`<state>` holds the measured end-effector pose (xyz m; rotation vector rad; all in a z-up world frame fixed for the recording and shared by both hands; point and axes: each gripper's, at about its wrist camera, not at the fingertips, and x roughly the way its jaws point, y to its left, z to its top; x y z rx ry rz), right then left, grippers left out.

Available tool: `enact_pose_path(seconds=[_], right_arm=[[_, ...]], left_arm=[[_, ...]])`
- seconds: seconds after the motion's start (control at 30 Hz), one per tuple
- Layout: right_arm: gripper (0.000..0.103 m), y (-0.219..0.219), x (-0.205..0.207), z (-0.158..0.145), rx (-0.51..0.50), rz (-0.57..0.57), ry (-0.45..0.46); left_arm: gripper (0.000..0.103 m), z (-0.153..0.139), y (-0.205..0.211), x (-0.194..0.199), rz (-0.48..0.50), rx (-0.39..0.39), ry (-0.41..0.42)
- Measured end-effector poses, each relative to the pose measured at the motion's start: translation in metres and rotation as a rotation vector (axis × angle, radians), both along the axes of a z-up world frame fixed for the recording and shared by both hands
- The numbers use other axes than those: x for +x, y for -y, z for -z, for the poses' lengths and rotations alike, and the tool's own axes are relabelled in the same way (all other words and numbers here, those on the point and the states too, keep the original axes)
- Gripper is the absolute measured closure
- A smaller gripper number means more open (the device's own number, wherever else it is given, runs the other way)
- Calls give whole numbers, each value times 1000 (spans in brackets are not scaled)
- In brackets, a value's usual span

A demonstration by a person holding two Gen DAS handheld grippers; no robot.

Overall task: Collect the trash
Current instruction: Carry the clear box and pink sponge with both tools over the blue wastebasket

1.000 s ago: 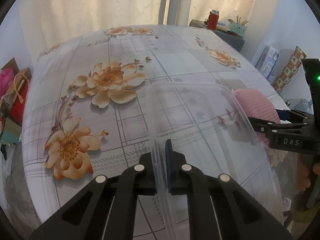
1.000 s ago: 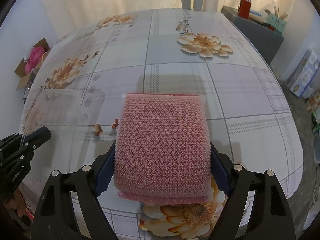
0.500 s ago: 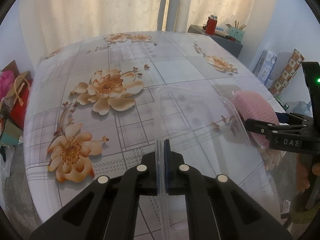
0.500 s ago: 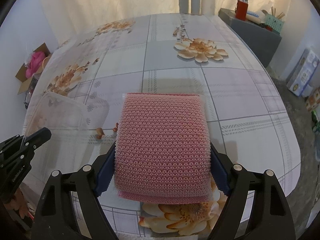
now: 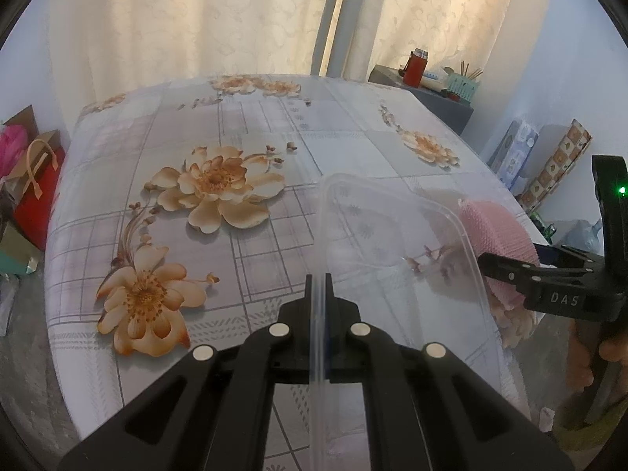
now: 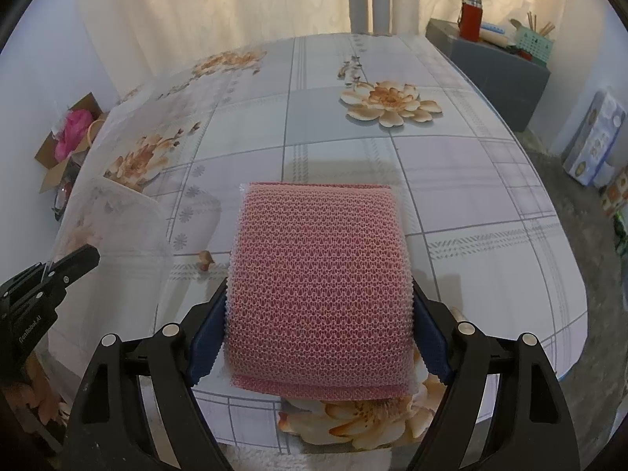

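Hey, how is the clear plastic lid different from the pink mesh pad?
The clear plastic lid is see-through, so the tablecloth shows through it; the pink mesh pad is opaque and netted. The lid is pinched edge-on at its thin rim by the left hand-held gripper; the pad is squeezed across its width by the right hand-held gripper. Both are held above the table.

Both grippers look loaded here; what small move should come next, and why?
Probably carry both pieces off the table toward a bin, not in view. The left gripper pinches the clear plastic lid, the right gripper clamps the pink mesh sponge; both are lifted.
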<state>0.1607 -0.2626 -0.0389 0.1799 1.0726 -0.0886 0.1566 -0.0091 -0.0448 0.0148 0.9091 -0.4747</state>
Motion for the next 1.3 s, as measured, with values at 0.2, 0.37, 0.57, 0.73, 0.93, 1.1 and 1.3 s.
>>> enact_pose_path(seconds=[0.2,0.37,0.57,0.73,0.93,1.1,1.3], right_arm=[[25,2,-4,-4,11,0,13],[25,4,-8,-8,18,2,24],[25,7,-13,-10,23,6,32],[25,9,-17,-13,27,7,41],[25,11,-21,-17,30,8,53],[25,12,-26,-20,33,11,62],[25,17,-33,-24,40,19,75]], left_arm=[[101,-6,2,-2,4,-2,15],[101,-10,4,-5,8,0,27],[101,-16,5,-8,7,1,39],[101,-21,6,-13,8,1,51],[101,-26,8,-15,11,2,65],[101,-30,10,-18,14,4,74],[101,-36,12,-22,21,3,89]])
